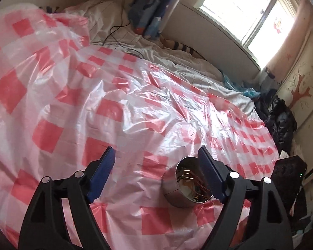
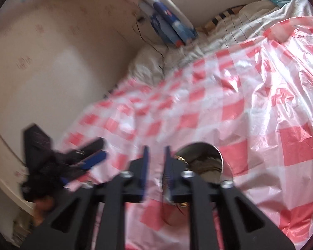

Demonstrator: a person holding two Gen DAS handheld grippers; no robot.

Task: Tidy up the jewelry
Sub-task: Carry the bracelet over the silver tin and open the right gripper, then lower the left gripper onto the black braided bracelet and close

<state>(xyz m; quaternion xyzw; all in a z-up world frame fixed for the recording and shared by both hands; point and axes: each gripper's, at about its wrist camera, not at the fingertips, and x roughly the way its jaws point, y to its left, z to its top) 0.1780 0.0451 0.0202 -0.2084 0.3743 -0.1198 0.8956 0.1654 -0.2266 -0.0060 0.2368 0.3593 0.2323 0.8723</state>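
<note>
Metal cup point(image 1: 182, 184) stands upright on the red-and-white checked plastic sheet point(image 1: 119, 108) that covers the bed, open top up, a tangle of thin gold chains point(image 1: 191, 182) inside it and a strand or two spilling over the rim. Landmark is the cup. Left gripper point(image 1: 156, 156) has its jaws wide apart, nothing between the pads; its right finger point(image 1: 208, 170) sits just beside the cup rim, maybe touching, can't tell, and its left finger point(image 1: 103, 166) is well apart from the cup over bare sheet. Right gripper point(image 2: 156, 156) is blurred, jaws partly apart with a narrow gap, nothing seen between them; its right finger overlaps the cup's point(image 2: 200, 160) near edge in the right wrist view, contact unclear. In that same view the left gripper point(image 2: 87, 160) shows well to the left of the cup, smeared by blur. Beyond the cup, white bedding point(image 1: 194, 73) past the sheet edge, a blue cloth bundle point(image 1: 148, 16) against the far wall with black cables point(image 1: 116, 31) trailing down. Bright window point(image 1: 250, 6) far right of the cup, dark jacket point(image 1: 281, 120) heaped at the bedside.
</note>
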